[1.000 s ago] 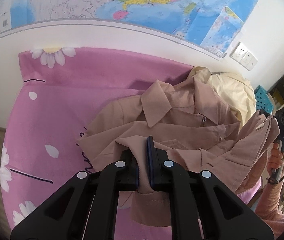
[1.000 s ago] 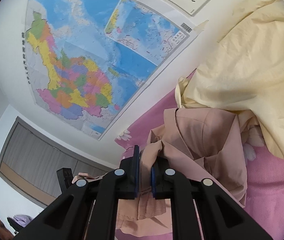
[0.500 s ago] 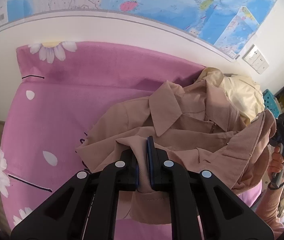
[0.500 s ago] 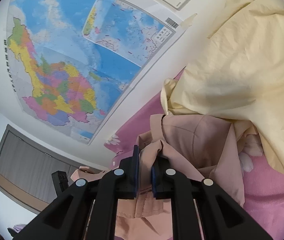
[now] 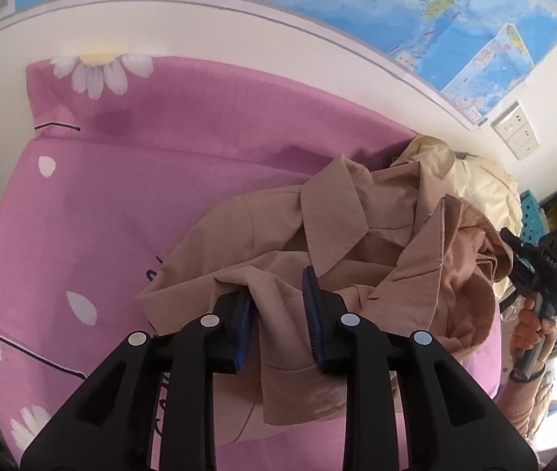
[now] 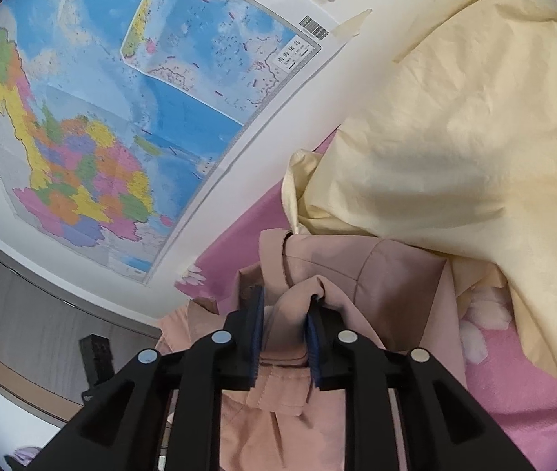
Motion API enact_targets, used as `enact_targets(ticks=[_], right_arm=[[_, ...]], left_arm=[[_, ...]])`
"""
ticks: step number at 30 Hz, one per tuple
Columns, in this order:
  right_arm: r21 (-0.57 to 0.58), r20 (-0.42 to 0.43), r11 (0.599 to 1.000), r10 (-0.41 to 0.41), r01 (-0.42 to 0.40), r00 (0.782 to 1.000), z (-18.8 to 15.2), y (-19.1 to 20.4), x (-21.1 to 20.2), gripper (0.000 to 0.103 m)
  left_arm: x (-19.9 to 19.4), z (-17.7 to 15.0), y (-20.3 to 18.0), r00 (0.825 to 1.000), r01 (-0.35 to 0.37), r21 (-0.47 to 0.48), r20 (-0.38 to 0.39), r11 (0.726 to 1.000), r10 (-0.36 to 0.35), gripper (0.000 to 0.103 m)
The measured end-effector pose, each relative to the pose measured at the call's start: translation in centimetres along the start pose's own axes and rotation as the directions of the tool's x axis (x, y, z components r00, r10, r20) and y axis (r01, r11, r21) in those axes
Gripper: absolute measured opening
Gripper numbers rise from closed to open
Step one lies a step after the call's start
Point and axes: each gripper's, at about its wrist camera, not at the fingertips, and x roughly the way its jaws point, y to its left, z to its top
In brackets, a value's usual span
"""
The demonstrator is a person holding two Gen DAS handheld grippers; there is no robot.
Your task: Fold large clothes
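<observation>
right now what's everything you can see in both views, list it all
coat: one, tan, crumpled on the bed, a fold between each gripper's jaws
bedsheet: one, pink with white daisies, under the coat
yellow cloth: one, pale yellow, heaped beside the coat near the wall
map: one, blue with coloured regions, on the white wall
wall sockets: one white panel, below the map's corner
crate: one, teal, past the bed's far end
left gripper: black, blue pads, jaws just opened, cloth loose between them
right gripper: black, blue pads, jaws just opened
hand: one, holding the right gripper's handle
</observation>
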Motion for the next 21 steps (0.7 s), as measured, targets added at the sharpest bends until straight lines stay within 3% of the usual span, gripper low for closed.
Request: enact_targets(ticks=[3,5,7,9,13,17,19,21], right_arm=[[-0.009,0.001,1.000,-0.026,0.026,1.000,-0.1,0.0,0.2,0.027],[-0.021,0.004,0.999,-0.043,0.043,0.999,-0.2,0.2,0.2,0.037],[-0.056,0.024,0.996,-0.069,0.070,0.997,-0.4,0.8,-0.3,0.057],[-0.102,0.056,0.989,-0.102,0.107,0.993,-0.7,1.7,-1.3,0.066],[-0.222,0.096,0.965,-0.118,0.137,0.988,-1.8,4.3,-2.9,0.066],[-0.477,0.012,0.877,-0.062,0.060,0.998,-4.6,9.5,-1.7,0.065],[-0.583,-0.084,0.813,-0.070,0.008,0.994,-6.4,11.9,0.7,0.041],[-0.649,-0.168,0.760,-0.121,-0.017,0.978,-7.7,13.4,3.7,0.026]], left_arm=[[-0.1,-0.1,-0.1,1.000,0.008,-0.007,0.001,1.000,-0.008,0.028],[-0.4,-0.2,-0.3,1.000,0.020,-0.001,0.004,1.000,-0.020,0.029],[-0.5,-0.4,-0.5,0.999,0.035,0.009,0.011,0.999,-0.035,0.032],[-0.5,-0.7,-0.8,0.999,0.041,0.023,0.008,0.999,-0.042,0.033],[-0.3,-1.1,-0.8,0.999,0.050,0.033,0.017,0.998,-0.050,0.035],[0.0,-1.1,-0.8,0.999,0.044,0.030,0.019,0.999,-0.044,0.035],[0.0,-1.1,-1.1,1.000,0.023,0.037,0.018,0.999,-0.023,0.035],[-0.2,-1.1,-1.2,1.000,0.016,0.043,0.021,0.999,-0.017,0.035]])
